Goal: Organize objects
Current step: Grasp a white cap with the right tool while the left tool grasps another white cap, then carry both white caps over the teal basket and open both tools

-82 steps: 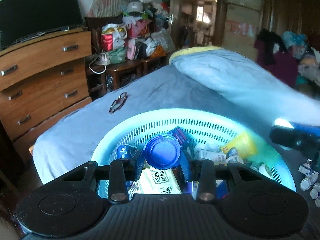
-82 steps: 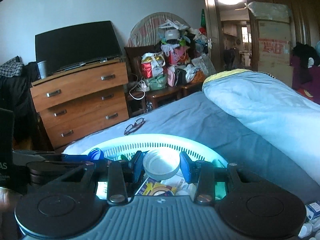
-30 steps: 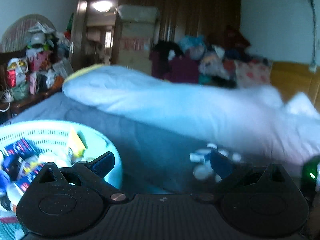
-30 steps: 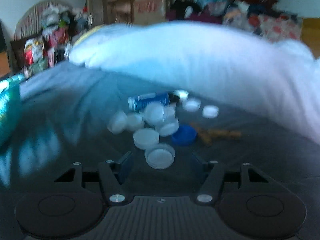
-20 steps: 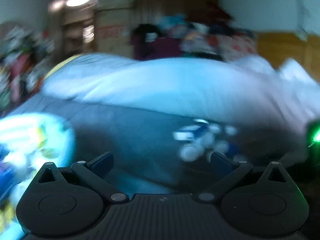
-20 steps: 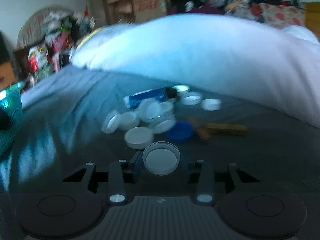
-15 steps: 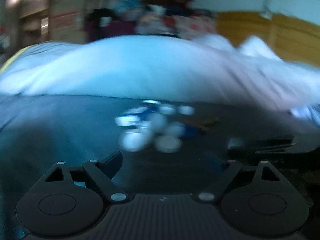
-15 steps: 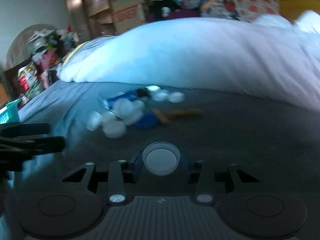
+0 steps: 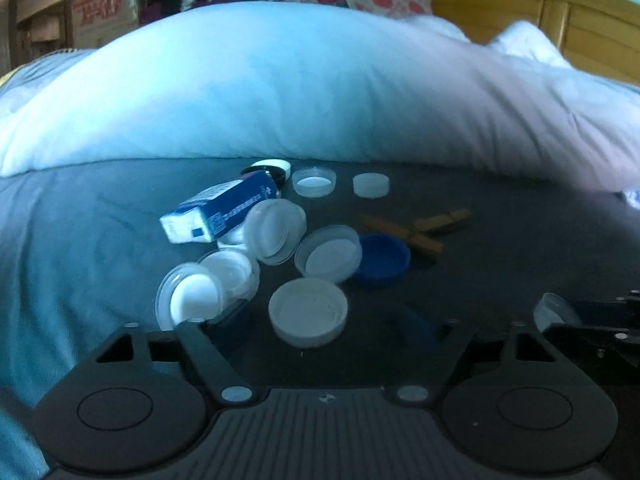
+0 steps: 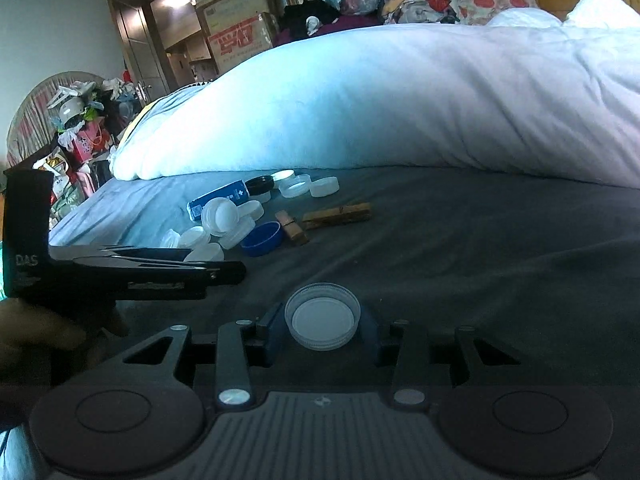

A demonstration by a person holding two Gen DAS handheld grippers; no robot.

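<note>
round white plastic lid [image 10: 322, 322] sat clamped in the right tongs [image 10: 322, 330] — left tongs [image 9: 320, 320] gaped wide over scattered white lids [image 9: 308, 312] on the grey bed [image 10: 480, 248].

Glossy plastic caps [image 9: 307, 312], matt cloth bedsheet [image 9: 520, 248].

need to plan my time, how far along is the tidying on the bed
Nothing done shows in these views. In hand: the right gripper is shut on a white ribbed plastic lid. The left gripper is open over a white round lid. Left on the grey bedsheet: more white lids, a blue round cap, a blue and white carton and wooden clothespins.
</note>
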